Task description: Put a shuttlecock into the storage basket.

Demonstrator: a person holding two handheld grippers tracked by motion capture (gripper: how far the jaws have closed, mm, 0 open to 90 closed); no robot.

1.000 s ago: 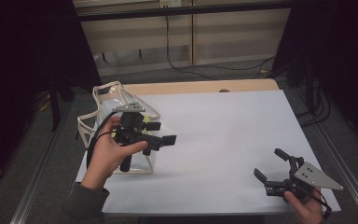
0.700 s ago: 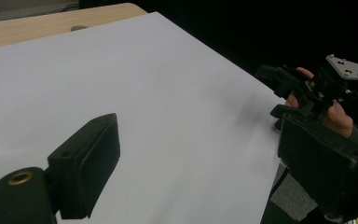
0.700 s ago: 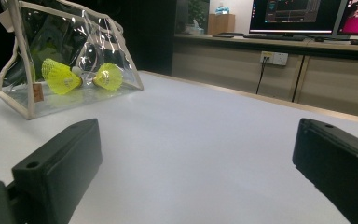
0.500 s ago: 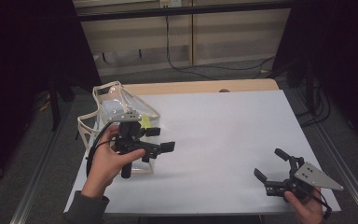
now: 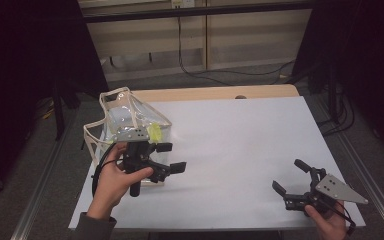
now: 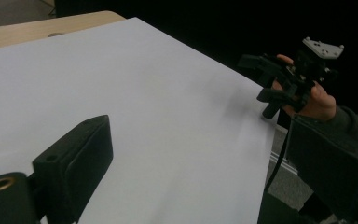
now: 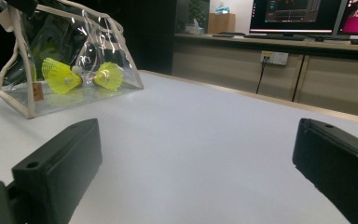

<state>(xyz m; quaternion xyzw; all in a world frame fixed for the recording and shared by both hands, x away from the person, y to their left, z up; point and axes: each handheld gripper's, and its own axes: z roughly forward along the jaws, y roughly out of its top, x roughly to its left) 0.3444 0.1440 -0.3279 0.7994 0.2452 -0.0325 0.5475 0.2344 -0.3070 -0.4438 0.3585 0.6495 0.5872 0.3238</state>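
A clear plastic bag (image 5: 125,117) with cream trim stands at the left edge of the white sheet (image 5: 240,140). Inside it lie two yellow shuttlecocks (image 7: 60,74) (image 7: 108,75); one shuttlecock (image 5: 155,132) shows through the wall in the high view. My left gripper (image 5: 172,157) is held just in front of the bag, open and empty, pointing right across the sheet. My right gripper (image 5: 290,176) rests near the front right corner, open wide with nothing between its fingers. It (image 7: 196,154) faces the bag (image 7: 74,51) from far off. The left gripper view shows that right gripper (image 6: 272,77) in its hand.
A wooden table edge (image 5: 215,92) runs behind the sheet. Metal rails (image 5: 370,185) flank the table. Cables (image 5: 220,75) lie on the floor beyond. Monitors (image 7: 298,16) stand on a far counter.
My left hand and gripper have drawn back from the bag toward the near edge of the table. The right gripper has stayed where it was.
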